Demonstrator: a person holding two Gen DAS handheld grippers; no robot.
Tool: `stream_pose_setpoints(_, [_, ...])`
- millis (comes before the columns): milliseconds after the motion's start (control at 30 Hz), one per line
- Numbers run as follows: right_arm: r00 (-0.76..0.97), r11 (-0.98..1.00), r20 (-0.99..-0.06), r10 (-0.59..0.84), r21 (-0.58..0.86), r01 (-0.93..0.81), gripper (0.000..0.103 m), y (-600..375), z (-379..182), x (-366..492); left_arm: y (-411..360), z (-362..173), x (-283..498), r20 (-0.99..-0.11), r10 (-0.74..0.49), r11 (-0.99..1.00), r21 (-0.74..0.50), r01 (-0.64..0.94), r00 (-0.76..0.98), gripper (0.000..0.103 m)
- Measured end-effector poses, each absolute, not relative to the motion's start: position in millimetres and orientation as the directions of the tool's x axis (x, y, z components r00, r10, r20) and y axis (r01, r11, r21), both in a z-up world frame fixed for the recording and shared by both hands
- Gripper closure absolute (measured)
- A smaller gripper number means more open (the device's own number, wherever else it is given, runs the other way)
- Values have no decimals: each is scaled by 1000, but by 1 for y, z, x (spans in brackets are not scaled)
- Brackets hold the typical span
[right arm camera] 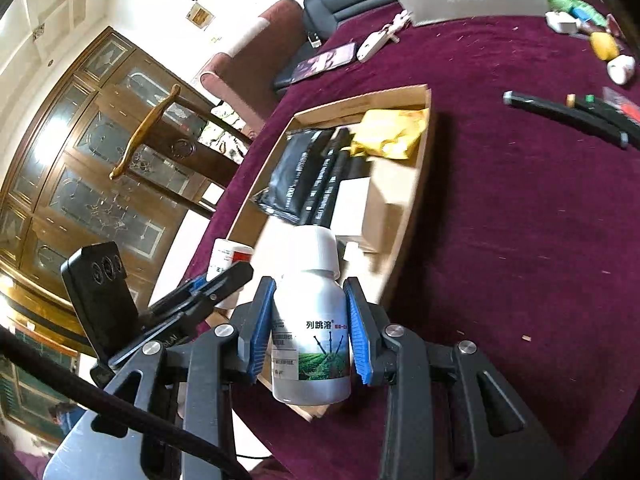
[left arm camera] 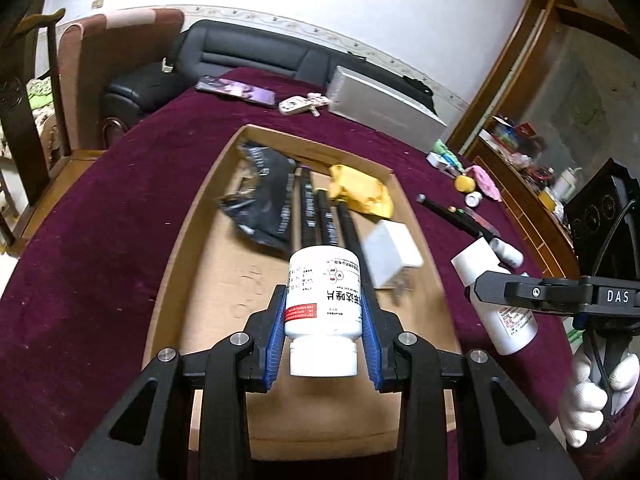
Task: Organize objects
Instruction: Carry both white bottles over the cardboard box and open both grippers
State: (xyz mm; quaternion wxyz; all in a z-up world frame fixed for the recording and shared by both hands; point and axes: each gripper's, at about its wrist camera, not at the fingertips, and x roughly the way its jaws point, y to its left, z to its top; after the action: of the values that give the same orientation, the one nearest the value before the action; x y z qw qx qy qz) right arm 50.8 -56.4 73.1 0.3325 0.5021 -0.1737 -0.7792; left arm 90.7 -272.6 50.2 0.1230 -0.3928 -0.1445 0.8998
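My left gripper is shut on a white pill bottle with a red-banded label. It is held cap towards the camera, above the cardboard tray. The tray holds a black pouch, black sticks, a yellow packet and a white box. My right gripper is shut on a white bottle with a green field label, over the tray's near corner. In the left wrist view the right gripper and its bottle hang just right of the tray. The left gripper shows beside it in the right wrist view.
On the burgundy tablecloth lie a silver box, a phone, a white key fob, a black stick, a yellow ball and small items at the far right. A black sofa and wooden chair stand beyond.
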Motion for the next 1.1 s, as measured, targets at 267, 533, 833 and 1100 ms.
stream_pose_setpoints(267, [-220, -712, -681, -698, 625, 320, 70, -85, 56, 39, -291, 40, 81, -686, 305, -936, -342, -78, -660, 74])
stream_pose_setpoints(533, [-182, -704, -687, -704, 637, 314, 70, -100, 47, 42, -293, 35, 77, -696, 292, -943, -325, -75, -656, 74])
stream_pose_setpoints(833, [-149, -701, -694, -704, 646, 303, 70, -127, 39, 36, -289, 32, 67, -728, 202, -974, -219, -57, -655, 74])
stream_pose_setpoints(1100, [-143, -706, -699, -700, 649, 282, 70, -138, 25, 31, -297, 30, 64, -721, 208, -968, -248, -34, -661, 74])
